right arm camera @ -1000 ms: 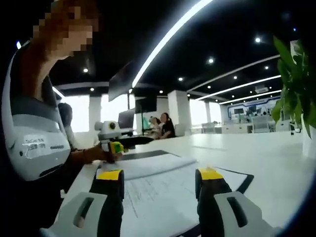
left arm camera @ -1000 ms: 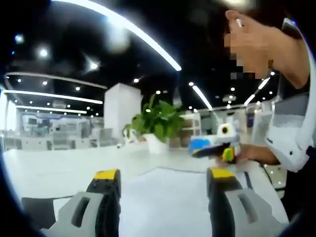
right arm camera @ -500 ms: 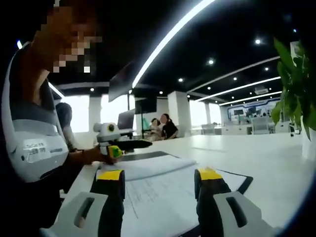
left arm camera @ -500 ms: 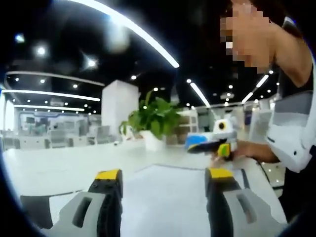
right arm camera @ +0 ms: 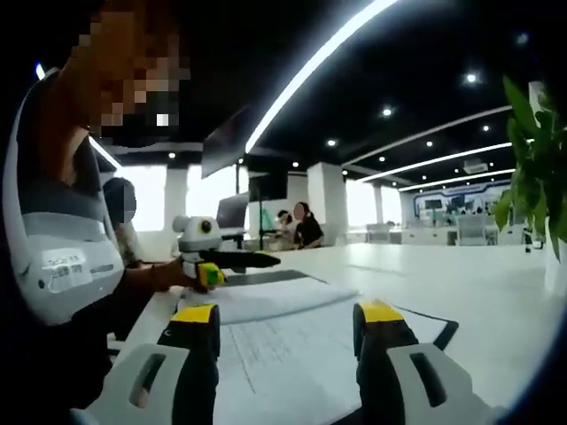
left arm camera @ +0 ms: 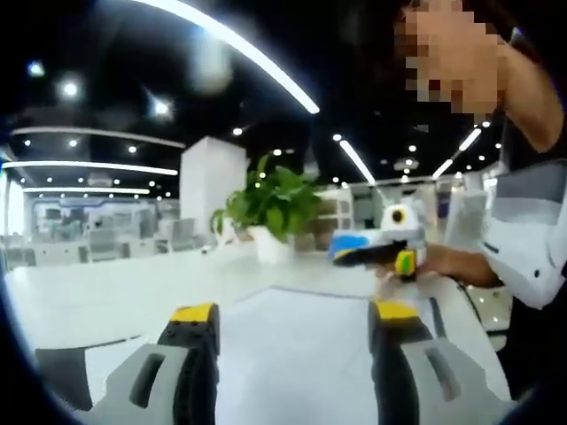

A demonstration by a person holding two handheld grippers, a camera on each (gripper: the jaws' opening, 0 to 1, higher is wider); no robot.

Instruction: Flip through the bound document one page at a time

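Two claws sit low over a big white desk, one at each side of the open paper book; the book lies flat on the desk between them, its pages facing up, on a dark cover. The left claw is wide open and holds nothing; the right claw is wide open and holds nothing too; each one shows small in the other's view. What could go wrong, I think: a claw could pinch many pages at once, since the pages lie thin and close; a hard pull could crease or tear a page; the book could slide on the smooth desk. A green plant stands well behind. The page edges are blurry; the writing is too small to read; the near part of the book is hidden under the claws.
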